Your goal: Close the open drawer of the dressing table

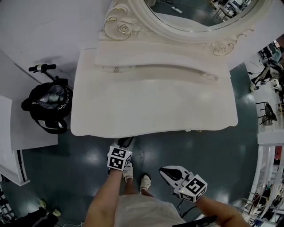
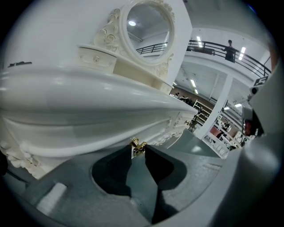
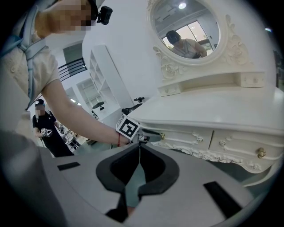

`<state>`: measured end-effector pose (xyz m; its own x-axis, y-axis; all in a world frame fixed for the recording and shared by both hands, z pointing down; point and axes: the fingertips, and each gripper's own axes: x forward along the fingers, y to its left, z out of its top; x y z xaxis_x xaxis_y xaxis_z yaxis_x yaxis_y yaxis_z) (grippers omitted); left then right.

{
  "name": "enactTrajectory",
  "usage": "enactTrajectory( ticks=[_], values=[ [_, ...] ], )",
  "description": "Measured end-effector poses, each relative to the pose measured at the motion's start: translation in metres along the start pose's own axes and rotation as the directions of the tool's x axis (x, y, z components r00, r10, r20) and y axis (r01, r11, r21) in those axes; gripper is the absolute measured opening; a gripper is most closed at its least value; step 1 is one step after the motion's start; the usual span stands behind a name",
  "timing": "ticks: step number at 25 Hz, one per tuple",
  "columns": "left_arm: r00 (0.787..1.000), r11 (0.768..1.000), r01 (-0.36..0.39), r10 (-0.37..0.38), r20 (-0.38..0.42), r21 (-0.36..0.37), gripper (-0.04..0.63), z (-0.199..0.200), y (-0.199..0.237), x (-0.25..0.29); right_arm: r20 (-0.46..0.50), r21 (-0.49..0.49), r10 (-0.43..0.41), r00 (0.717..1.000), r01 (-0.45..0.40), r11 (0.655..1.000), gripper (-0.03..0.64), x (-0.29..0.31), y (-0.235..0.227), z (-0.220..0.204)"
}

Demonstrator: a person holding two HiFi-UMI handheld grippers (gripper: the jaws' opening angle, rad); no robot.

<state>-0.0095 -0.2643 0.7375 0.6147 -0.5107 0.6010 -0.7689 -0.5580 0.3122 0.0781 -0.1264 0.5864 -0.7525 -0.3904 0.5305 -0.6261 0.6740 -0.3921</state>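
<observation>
The white dressing table [image 1: 153, 111] fills the middle of the head view; no drawer front shows past its top edge there. In the left gripper view, my left gripper [image 2: 138, 149] is shut on a small gold drawer knob [image 2: 137, 144] under the table's curved front edge. The right gripper view shows that same left gripper [image 3: 156, 136] at the knob [image 3: 162, 135] of the left drawer [image 3: 188, 138], which looks about flush with the right drawer [image 3: 248, 148]. My right gripper [image 3: 139, 147] is shut with nothing in it, held back from the table above the floor [image 1: 166, 171].
An oval mirror [image 1: 199, 13] with carved trim stands at the table's back above a low shelf with small knobs [image 1: 116, 69]. A black bag [image 1: 46, 104] and a handlebar [image 1: 42, 68] sit left of the table. White shelving [image 1: 270, 177] stands at the right. The person's feet [image 1: 145, 179] are below me.
</observation>
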Motion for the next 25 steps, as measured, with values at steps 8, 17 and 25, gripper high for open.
enactTrajectory(
  ticks=[8,17,25],
  values=[
    [0.999,0.999,0.032,-0.032,-0.011,0.015,0.152,0.002,-0.011,-0.003,0.012,0.005,-0.017,1.0,0.017,1.0,0.017,-0.008,0.0,0.0],
    [0.999,0.999,0.042,-0.042,-0.01,0.025,0.176,0.009,-0.025,-0.021,0.036,-0.013,-0.027,0.999,0.027,1.0,0.017,-0.021,0.007,0.003],
    [0.995,0.995,0.089,-0.09,0.037,0.032,0.176,0.024,-0.063,-0.043,0.061,-0.024,-0.04,0.997,0.042,0.999,0.017,-0.036,0.017,0.005]
  ],
)
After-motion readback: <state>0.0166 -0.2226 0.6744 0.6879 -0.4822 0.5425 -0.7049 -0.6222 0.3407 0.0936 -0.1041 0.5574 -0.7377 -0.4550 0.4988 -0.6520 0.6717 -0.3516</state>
